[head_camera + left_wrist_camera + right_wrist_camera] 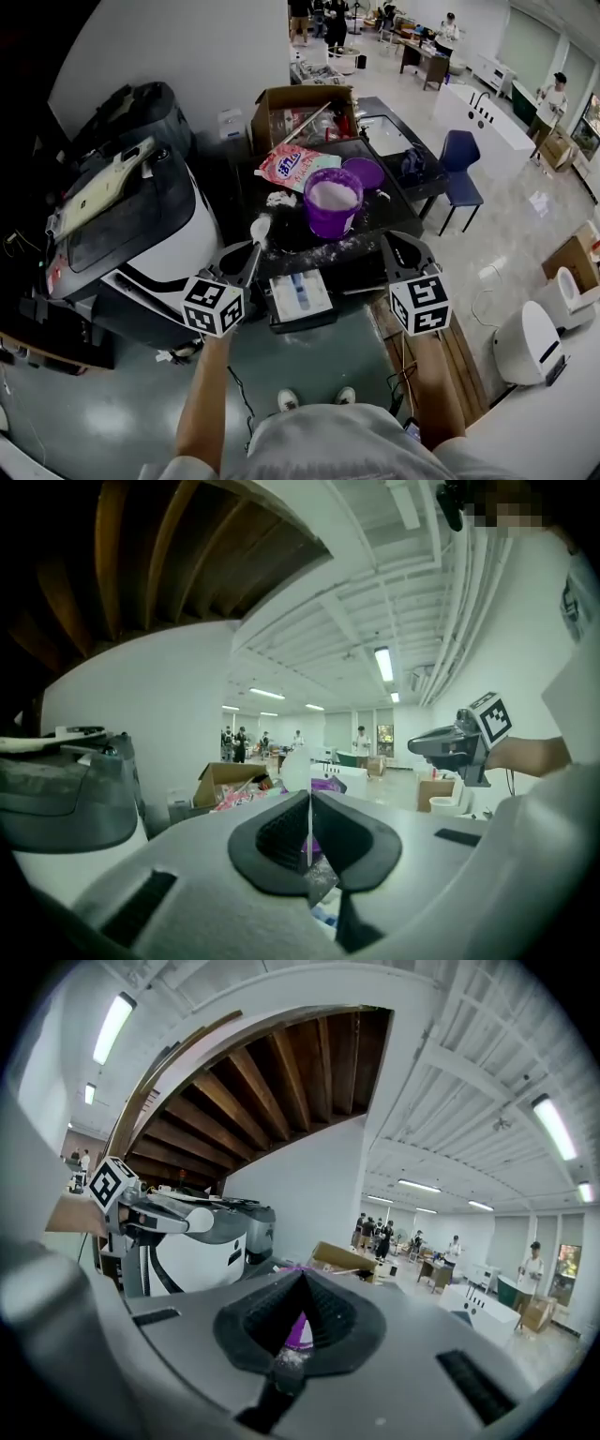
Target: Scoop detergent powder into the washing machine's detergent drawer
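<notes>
From here the left gripper (247,261) pinches the thin handle of the white scoop (260,229), light, stiff and easily tipped, just above the open detergent drawer (281,300) and beside the purple powder tub (330,221), while the right gripper (397,251) hangs closed on nothing

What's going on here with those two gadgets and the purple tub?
A person holds a gripper tool in each hand, standing over a pulled-out detergent drawer. The left gripper has its fingers closed on a white scoop, held between the open purple tub of white powder and the drawer. I can't tell whether the scoop is loaded. The right gripper is shut and empty, off to the side. Some powder lies spilled on the dark countertop.
</notes>
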`<control>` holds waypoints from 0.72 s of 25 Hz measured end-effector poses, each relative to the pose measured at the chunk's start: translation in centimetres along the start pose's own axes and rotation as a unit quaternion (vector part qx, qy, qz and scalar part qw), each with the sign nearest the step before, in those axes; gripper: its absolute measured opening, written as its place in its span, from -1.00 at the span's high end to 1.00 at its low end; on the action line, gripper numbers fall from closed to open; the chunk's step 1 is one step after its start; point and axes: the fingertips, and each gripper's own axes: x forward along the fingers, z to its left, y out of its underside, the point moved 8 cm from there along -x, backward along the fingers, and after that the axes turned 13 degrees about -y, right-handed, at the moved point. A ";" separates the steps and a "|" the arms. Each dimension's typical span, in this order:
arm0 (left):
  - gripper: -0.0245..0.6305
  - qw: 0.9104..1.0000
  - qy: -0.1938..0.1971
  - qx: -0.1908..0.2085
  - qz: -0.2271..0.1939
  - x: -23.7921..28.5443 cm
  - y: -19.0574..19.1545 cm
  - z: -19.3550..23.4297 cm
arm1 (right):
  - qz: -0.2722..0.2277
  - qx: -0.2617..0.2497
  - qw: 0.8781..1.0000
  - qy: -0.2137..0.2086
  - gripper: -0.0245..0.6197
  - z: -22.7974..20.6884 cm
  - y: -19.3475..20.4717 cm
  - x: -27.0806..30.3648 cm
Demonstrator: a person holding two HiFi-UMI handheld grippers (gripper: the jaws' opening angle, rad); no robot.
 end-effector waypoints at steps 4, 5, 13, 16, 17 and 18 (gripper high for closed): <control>0.89 1.000 -0.013 0.014 -0.022 -0.9 -2.3 0.2 | -0.016 -0.023 1.000 -0.004 0.90 -0.4 -2.1 0.2; 0.89 0.999 -0.017 0.018 -0.028 -1.1 -2.8 0.3 | -0.020 -0.028 0.999 -0.006 0.90 -0.5 -2.6 0.3; 0.88 0.997 -0.037 0.040 -0.063 -2.6 -5.7 -0.1 | -0.048 -0.057 0.997 -0.017 0.90 -0.7 -5.9 0.4; 0.88 0.995 -0.039 0.048 -0.073 -3.1 -6.4 -0.3 | -0.051 -0.066 0.996 -0.019 0.91 -0.6 -6.5 0.3; 0.89 0.995 -0.039 0.051 -0.075 -3.2 -6.6 -0.5 | -0.050 -0.068 0.996 -0.019 0.90 -0.6 -6.6 0.3; 0.89 0.995 -0.038 0.055 -0.077 -3.3 -6.8 -0.6 | -0.049 -0.071 0.996 -0.019 0.91 -0.6 -6.6 0.3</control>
